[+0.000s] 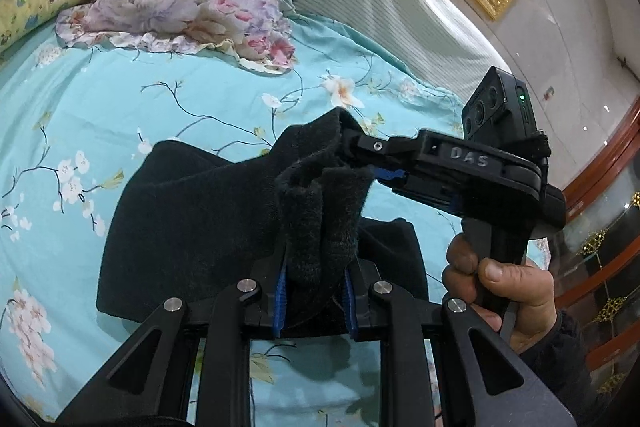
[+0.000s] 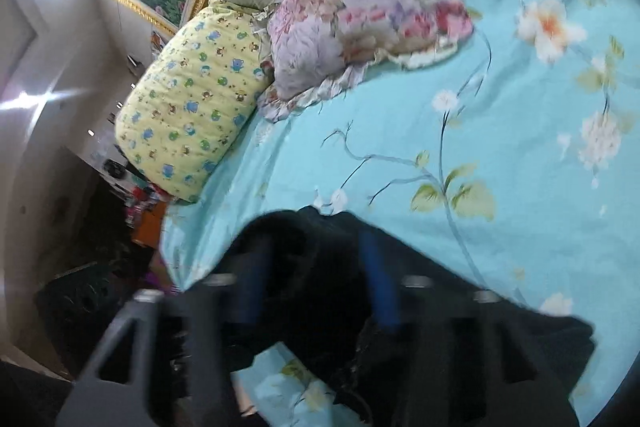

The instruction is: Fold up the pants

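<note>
Left gripper (image 1: 316,263): jaws pinching a bunched edge of the pants (image 1: 192,219).
Right gripper (image 1: 352,151): jaws clamped on the same raised edge.
Pants: black — partly lifted off the floral bedsheet (image 1: 180,95).

Black fleecy pants (image 1: 192,219), seemingly folded, one edge lifted

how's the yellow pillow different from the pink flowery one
The yellow pillow has small cartoon animal prints and plain edges; the pink floral pillow carries big blossoms and a ruffled border. The yellow one sits at the bed's edge, while the floral one lies further in on the turquoise sheet. Both rest at the head end, touching each other.
</note>
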The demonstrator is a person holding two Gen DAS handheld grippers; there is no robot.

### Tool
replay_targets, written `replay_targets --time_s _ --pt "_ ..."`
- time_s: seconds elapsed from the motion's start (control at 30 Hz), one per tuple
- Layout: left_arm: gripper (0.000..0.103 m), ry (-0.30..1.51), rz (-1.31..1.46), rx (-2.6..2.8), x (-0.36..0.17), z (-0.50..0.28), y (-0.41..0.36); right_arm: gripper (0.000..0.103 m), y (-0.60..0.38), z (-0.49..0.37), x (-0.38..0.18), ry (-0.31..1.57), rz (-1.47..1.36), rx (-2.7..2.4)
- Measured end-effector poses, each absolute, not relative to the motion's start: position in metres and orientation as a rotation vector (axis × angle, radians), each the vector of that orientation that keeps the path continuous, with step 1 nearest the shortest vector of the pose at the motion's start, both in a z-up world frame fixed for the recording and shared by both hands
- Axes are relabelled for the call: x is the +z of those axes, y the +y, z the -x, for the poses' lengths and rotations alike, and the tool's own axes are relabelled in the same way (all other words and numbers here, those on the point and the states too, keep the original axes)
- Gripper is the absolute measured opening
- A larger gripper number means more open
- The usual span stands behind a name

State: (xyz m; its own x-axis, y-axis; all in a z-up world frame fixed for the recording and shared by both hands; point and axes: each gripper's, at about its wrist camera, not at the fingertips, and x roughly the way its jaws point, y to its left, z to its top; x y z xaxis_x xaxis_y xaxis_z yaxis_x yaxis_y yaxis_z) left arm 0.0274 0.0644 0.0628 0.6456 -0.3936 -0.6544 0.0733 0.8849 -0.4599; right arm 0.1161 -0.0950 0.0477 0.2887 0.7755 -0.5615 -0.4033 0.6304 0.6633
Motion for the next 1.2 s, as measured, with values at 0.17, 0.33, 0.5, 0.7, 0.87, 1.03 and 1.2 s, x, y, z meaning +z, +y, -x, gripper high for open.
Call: replay_targets --time_s 0.17,0.33,0.5,0.7,0.87,1.03,1.2 --pt "0.022 0.803 0.375 -0.324 0.078 -0.022 0.047 0.02 -0.109 -0.106 0.059 0.952 -0.401 0.781" --pt "0.022 0.797 0.312 -0.381 0.083 -0.023 0.015 0.02 -0.137 -0.093 0.083 0.878 -0.395 0.761" --pt "0.022 0.845 0.274 -0.415 0.068 -0.03 -0.015 0.019 -0.168 -0.087 0.07 0.889 -0.415 0.702" --pt "0.022 0.903 0.216 -0.429 0.045 -0.038 -0.043 0.007 -0.199 -0.08 0.05 0.894 -0.46 0.644" --pt "0.022 0.936 0.176 -0.429 0.03 -0.041 -0.053 0.006 -0.212 -0.077 0.028 0.924 -0.488 0.597" --pt "0.035 0.938 0.146 -0.444 0.027 -0.038 -0.054 0.01 -0.218 -0.07 0.016 0.932 -0.512 0.566" --pt "0.053 0.938 0.176 -0.496 0.03 -0.032 -0.053 0.022 -0.228 -0.061 0.016 0.93 -0.519 0.494"
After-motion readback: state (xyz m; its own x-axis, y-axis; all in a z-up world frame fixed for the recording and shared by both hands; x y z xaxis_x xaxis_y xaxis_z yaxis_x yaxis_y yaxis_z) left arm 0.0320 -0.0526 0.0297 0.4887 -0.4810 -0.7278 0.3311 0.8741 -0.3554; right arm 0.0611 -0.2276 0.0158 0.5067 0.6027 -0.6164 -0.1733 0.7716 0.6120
